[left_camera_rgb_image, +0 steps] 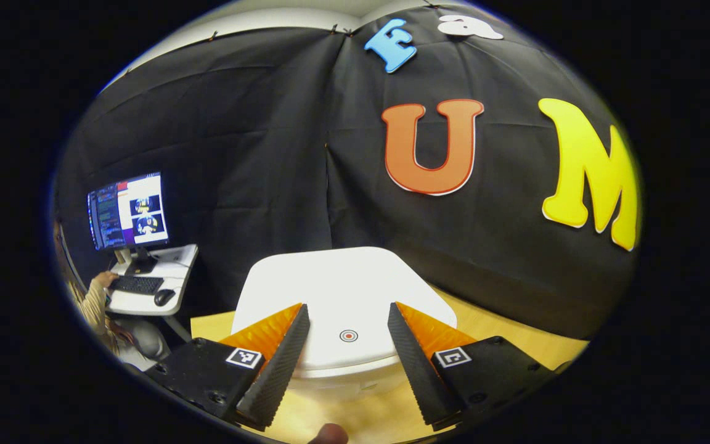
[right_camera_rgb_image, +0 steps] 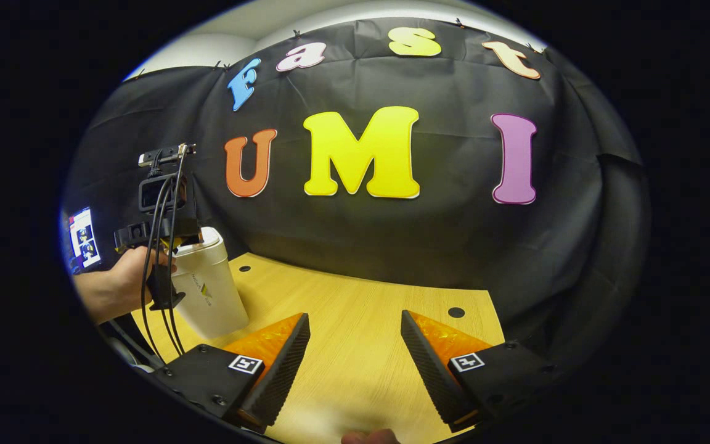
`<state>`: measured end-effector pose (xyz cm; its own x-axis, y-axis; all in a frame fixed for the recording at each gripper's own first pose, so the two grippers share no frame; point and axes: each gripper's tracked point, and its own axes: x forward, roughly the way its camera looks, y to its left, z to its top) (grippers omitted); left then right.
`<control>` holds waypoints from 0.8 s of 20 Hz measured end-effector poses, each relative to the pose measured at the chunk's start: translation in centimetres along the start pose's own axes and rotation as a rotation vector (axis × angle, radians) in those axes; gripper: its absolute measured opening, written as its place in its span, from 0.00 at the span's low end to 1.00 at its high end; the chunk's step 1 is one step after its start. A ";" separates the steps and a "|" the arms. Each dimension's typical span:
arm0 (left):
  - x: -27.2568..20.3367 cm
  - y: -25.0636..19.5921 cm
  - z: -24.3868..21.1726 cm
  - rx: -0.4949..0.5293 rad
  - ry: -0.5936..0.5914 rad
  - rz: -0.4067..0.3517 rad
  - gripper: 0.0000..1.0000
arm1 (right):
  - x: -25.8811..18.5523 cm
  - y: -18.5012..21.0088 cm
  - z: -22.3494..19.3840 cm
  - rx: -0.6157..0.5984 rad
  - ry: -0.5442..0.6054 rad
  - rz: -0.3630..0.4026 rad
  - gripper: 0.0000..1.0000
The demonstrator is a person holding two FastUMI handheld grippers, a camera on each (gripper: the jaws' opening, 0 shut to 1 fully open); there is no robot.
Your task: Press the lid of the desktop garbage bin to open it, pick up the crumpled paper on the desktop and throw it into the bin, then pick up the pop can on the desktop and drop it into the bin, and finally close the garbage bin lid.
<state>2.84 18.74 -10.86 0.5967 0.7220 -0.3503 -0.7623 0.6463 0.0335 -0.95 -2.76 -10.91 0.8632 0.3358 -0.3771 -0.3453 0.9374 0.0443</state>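
Now left gripper [left_camera_rgb_image: 347, 330] hovers over bin lid [left_camera_rgb_image: 342, 290], jaws wide, holding nothing. Bin [right_camera_rgb_image: 210, 290] stands at desk [right_camera_rgb_image: 355, 333] left edge. Right gripper [right_camera_rgb_image: 355, 339] spread, empty. Advice: press squarely on red target mark [left_camera_rgb_image: 348, 335], straight down.

In the left gripper view, the bin [left_camera_rgb_image: 342, 308] shows its lid, but the lower body is cut off behind the two fingers [left_camera_rgb_image: 281, 357] and the bottom edge. A person [left_camera_rgb_image: 93, 302] at the side desk [left_camera_rgb_image: 176, 265] is cut off at the left edge; one sleeve is seen. The monitor [left_camera_rgb_image: 128, 211] is too small to tell its content.

In the right gripper view, the left gripper [right_camera_rgb_image: 161, 203] and the hand [right_camera_rgb_image: 121, 280] holding it hide the left side of the bin [right_camera_rgb_image: 213, 290]. The lid is hidden there, so I cannot tell how it stands.
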 end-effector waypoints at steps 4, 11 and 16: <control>0.1 0.2 -0.7 -0.002 0.007 -0.021 0.87 | 0.3 0.4 -0.9 0.034 0.021 0.002 0.94; -0.3 0.1 0.2 0.096 -0.114 -0.037 0.84 | 1.1 0.9 -0.3 0.039 -0.004 -0.015 0.94; -0.5 0.0 0.3 0.078 -0.128 -0.153 0.83 | 1.1 1.3 2.0 0.024 -0.063 -0.052 0.95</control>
<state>2.60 18.42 -10.37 0.7349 0.6359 -0.2357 -0.6415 0.7646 0.0626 0.27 -1.05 -9.42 0.9016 0.2908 -0.3203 -0.2908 0.9555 0.0488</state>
